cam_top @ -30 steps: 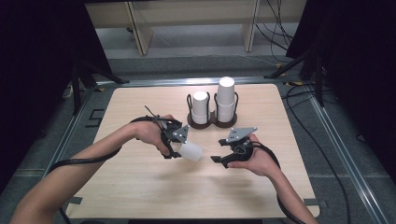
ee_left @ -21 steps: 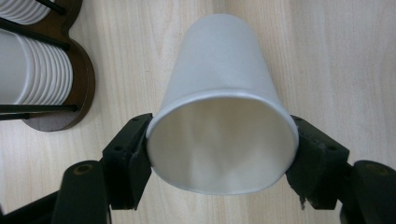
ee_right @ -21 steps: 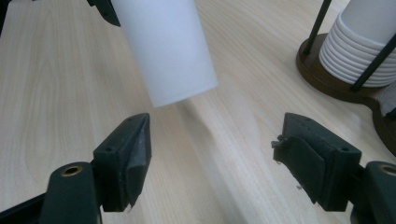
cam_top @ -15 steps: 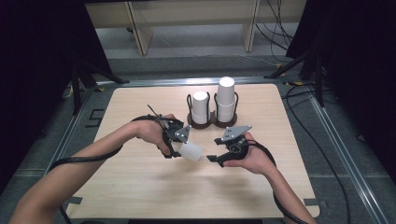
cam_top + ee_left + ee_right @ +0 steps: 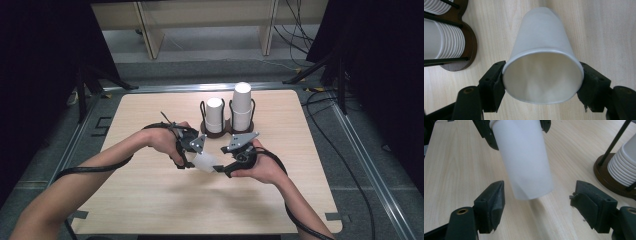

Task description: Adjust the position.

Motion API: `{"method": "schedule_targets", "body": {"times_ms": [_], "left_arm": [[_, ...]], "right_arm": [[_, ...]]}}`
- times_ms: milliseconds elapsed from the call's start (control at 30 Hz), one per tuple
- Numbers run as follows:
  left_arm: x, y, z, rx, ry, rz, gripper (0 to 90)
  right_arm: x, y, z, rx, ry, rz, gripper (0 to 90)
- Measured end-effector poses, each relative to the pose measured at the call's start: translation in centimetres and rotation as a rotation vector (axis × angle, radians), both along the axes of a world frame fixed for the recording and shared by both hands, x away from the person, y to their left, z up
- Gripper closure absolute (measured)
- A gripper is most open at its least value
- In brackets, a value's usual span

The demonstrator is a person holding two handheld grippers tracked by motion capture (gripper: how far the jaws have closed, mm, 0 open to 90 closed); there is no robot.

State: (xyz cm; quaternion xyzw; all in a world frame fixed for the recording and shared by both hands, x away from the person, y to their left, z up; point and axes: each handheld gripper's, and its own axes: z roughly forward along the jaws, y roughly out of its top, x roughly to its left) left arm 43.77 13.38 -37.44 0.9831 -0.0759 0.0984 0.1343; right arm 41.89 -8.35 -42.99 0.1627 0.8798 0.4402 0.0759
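Paper cup [image 5: 543,62] is clamped at its rim by the left gripper [image 5: 199,159] above the desk [image 5: 150,200]; light and easily crushed, it is best gripped gently mid-wall; the right gripper [image 5: 537,207] is held wide around its base, untouching.

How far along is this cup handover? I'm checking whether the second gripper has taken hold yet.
Done: the left gripper is shut on the rim of one white paper cup, held clear of the cup holder with its two stacks. In hand: the right gripper stands open around the cup's closed end, pads apart from it. Left: closing on it, then probably the left letting go.
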Motion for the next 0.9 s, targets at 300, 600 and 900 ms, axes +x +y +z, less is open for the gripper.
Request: {"method": "schedule_targets", "body": {"times_ms": [300,600,900], "left_arm": [[-0.1,-0.2,-0.1,0.008,-0.004,0.001,30.0],[-0.1,-0.3,-0.1,0.032,-0.009,-0.014,30.3],[-0.1,-0.6,0.1,0.038,-0.018,-0.024,30.3]], "right_arm": [[0.2,1.3,0.1,-0.018,-0.018,0.022,25.9],[0.3,2.3,-0.2,-0.038,-0.013,0.031,25.9],[0.5,2.9,-0.4,-0.049,-0.025,0.047,25.8]]}}
